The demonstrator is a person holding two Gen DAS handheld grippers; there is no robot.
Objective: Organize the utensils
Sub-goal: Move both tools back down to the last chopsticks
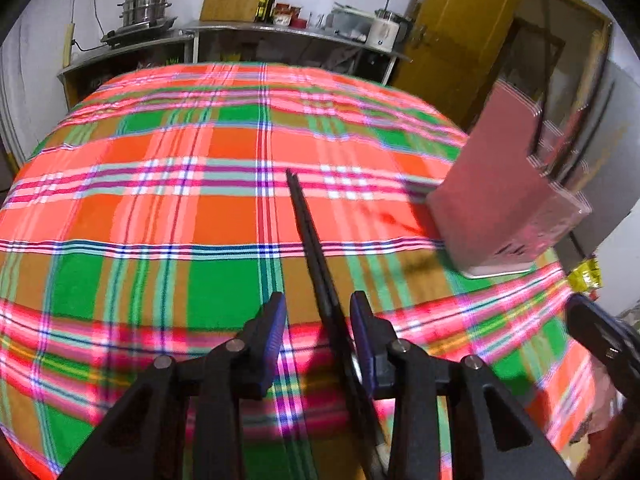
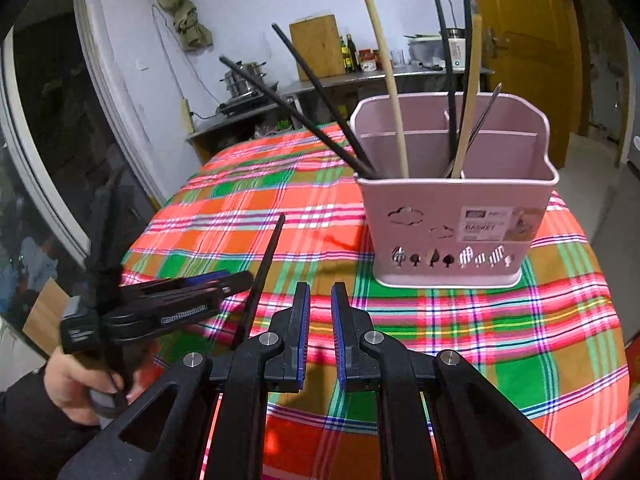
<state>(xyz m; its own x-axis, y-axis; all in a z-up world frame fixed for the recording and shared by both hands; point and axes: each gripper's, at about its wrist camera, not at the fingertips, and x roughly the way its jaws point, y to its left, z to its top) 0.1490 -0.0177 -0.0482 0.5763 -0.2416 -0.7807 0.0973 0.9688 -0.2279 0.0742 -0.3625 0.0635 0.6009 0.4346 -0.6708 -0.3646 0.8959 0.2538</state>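
A pink utensil basket (image 2: 456,220) stands on the plaid-covered table; it also shows blurred at the right of the left wrist view (image 1: 500,196). It holds several black chopsticks, two pale wooden sticks (image 2: 384,76) and a metal utensil. My left gripper (image 1: 318,312) stands wide apart, with a black chopstick (image 1: 308,236) resting against the right finger, pointing away over the table. In the right wrist view the left gripper (image 2: 236,280) appears at left with that chopstick (image 2: 262,276). My right gripper (image 2: 320,300) is slightly open and empty, in front of the basket.
The table is covered by a red, green and orange plaid cloth (image 1: 200,208). Behind it stands a counter (image 1: 240,32) with a steel pot, bottles and a cutting board. A yellow door (image 1: 460,32) is at the back right.
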